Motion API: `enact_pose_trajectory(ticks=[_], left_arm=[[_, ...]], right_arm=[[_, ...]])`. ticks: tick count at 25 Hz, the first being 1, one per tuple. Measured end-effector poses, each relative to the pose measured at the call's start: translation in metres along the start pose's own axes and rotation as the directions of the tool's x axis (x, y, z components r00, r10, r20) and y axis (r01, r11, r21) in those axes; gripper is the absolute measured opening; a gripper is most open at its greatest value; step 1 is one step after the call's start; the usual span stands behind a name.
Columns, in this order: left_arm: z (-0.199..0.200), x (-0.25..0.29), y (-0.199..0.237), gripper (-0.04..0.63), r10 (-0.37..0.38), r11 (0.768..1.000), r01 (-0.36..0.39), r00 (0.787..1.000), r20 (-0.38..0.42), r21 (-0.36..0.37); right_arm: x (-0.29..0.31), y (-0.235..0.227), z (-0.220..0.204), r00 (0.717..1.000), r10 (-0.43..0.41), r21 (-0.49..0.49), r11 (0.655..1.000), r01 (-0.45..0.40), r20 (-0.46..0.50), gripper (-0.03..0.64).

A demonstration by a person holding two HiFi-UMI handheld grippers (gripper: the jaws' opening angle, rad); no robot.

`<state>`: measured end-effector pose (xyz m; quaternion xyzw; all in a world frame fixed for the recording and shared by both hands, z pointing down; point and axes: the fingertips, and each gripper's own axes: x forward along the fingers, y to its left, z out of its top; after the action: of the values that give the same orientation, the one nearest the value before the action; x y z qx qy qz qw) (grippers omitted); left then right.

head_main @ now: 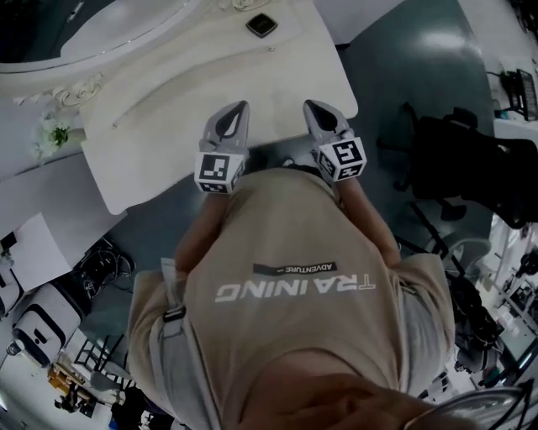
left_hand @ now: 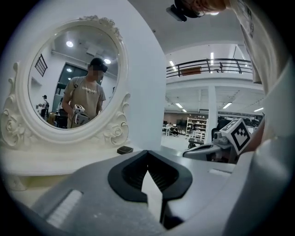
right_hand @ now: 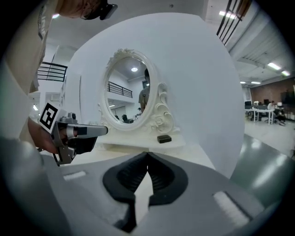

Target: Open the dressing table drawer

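The white dressing table [head_main: 168, 126] lies in front of me in the head view, and its top [right_hand: 193, 154] also shows in both gripper views. Its drawer front is hidden under the near edge. My left gripper [head_main: 238, 109] hovers over that near edge with its tips together and nothing between them [left_hand: 147, 153]. My right gripper [head_main: 313, 106] is beside it, a hand's width to the right, also shut and empty [right_hand: 147, 155]. Each gripper shows in the other's view: the left gripper [right_hand: 76, 133] and the right gripper [left_hand: 216, 147].
An oval mirror [left_hand: 69, 78] in an ornate white frame stands at the back of the table, with a small dark box [head_main: 261, 24] in front of it. White flowers [head_main: 57, 133] sit at the table's left. A black office chair [head_main: 458, 159] stands on the floor to the right.
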<state>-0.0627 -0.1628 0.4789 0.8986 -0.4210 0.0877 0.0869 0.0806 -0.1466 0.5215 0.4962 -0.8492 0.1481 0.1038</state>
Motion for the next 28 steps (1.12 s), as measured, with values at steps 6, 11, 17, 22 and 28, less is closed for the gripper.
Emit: enact_pose_trajectory(ticks=[6, 11, 17, 22, 28], left_arm=[[-0.003, 0.021, 0.028, 0.006, -0.011, 1.000, 0.011, 0.999, 0.032, -0.006], [-0.008, 0.010, 0.047, 0.006, 0.019, 1.000, -0.019, 1.000, -0.011, -0.024], [-0.018, 0.019, 0.063, 0.006, 0.075, 0.997, -0.076, 0.995, -0.066, -0.023], [-0.022, 0.026, 0.067, 0.006, 0.079, 0.996, -0.082, 0.990, -0.118, -0.023], [-0.033, 0.032, 0.083, 0.006, 0.098, 0.993, -0.108, 0.982, -0.162, -0.052]], right_arm=[[0.051, -0.014, -0.015, 0.996, -0.004, -0.022, 1.000, 0.002, -0.088, 0.003], [0.096, -0.026, -0.017, 0.993, 0.004, -0.014, 1.000, -0.006, -0.116, 0.003], [0.154, -0.058, -0.021, 0.991, -0.030, -0.017, 0.999, 0.028, -0.134, 0.097], [0.197, -0.074, -0.037, 0.981, -0.044, -0.037, 0.999, 0.037, -0.189, 0.130], [0.232, -0.087, -0.055, 0.971, -0.067, -0.025, 0.998, 0.063, -0.230, 0.138]])
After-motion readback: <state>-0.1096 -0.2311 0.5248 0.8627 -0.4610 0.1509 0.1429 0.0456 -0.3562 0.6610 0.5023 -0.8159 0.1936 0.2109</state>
